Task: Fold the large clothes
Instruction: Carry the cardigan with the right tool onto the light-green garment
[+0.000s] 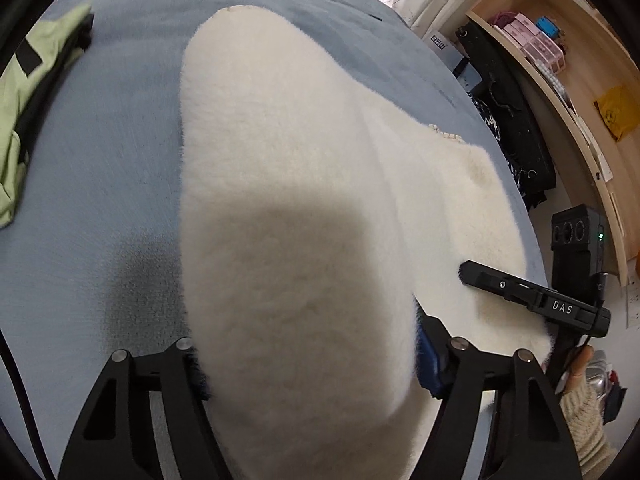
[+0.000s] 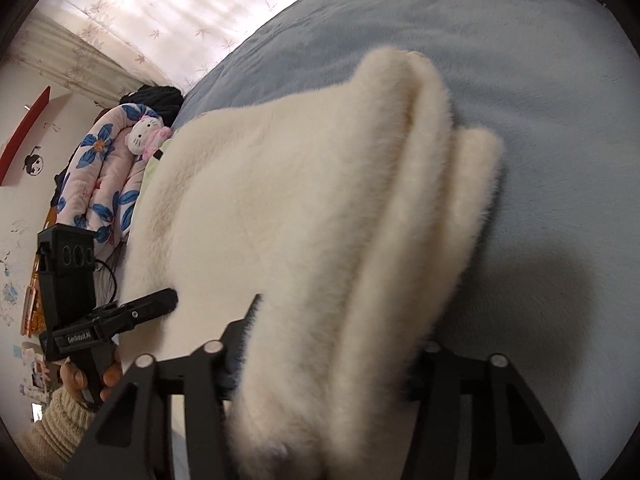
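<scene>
Nearest the lens in each wrist view, thick cream fleece fills the gap between the jaws: the left gripper (image 1: 308,376) and the right gripper (image 2: 320,376) each clamp a bunched edge of the same large fluffy garment (image 1: 296,168), jaws closed on the pile so that the blue pads are half buried in it. Seen from the other side, each tool appears as a black finger pressing into the fabric, the right one held by a hand (image 1: 576,372) in a knitted cuff, the left one likewise by a hand (image 2: 92,376).

The paired hold along the near hem looks meant to keep the edge straight and level, so the cloth can be carried over in one piece rather than dragged askew. In the right wrist view the garment already lies in doubled layers, two soft rolled folds stacked along its right side, which suggests the fold is partly made.

Beyond the grippers the garment stretches away across a blue bed (image 1: 120,120), resting on the cover. Farther left lies a green jacket (image 1: 28,92), apart from the fleece. At the far edge stand a wooden shelf (image 1: 560,92) with pink boxes, a rolled floral quilt (image 2: 108,176) and pale curtains (image 2: 160,12).
</scene>
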Tool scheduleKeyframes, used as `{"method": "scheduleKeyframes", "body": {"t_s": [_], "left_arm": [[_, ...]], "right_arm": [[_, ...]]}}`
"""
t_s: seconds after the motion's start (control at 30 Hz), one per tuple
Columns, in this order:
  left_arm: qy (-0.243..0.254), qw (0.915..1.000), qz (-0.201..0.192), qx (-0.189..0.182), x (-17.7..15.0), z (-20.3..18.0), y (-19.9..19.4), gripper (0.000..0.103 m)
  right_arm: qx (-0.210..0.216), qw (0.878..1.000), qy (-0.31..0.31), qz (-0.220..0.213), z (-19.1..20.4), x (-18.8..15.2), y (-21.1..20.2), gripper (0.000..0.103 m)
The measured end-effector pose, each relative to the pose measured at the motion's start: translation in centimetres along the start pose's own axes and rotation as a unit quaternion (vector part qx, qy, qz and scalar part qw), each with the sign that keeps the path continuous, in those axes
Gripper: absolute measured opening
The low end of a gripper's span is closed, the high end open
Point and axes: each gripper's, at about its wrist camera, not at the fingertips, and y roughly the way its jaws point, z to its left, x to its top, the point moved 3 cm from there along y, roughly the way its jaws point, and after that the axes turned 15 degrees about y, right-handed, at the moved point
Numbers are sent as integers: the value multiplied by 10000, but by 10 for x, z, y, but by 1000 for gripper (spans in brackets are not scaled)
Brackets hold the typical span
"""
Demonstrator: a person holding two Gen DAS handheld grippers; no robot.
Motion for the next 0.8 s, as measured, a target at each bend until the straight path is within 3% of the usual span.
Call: {"method": "scheduleKeyframes", "body": {"t_s": [0.3, 0.8], "left_arm": [[183, 9995, -5, 238, -8, -17, -41, 68], [-190, 9988, 201, 412, -101, -5, -154, 68]], "right_arm": [[10, 9998, 181, -78, 21, -37, -16, 46], [42, 9999, -40, 112, 112, -155, -32, 45]]}}
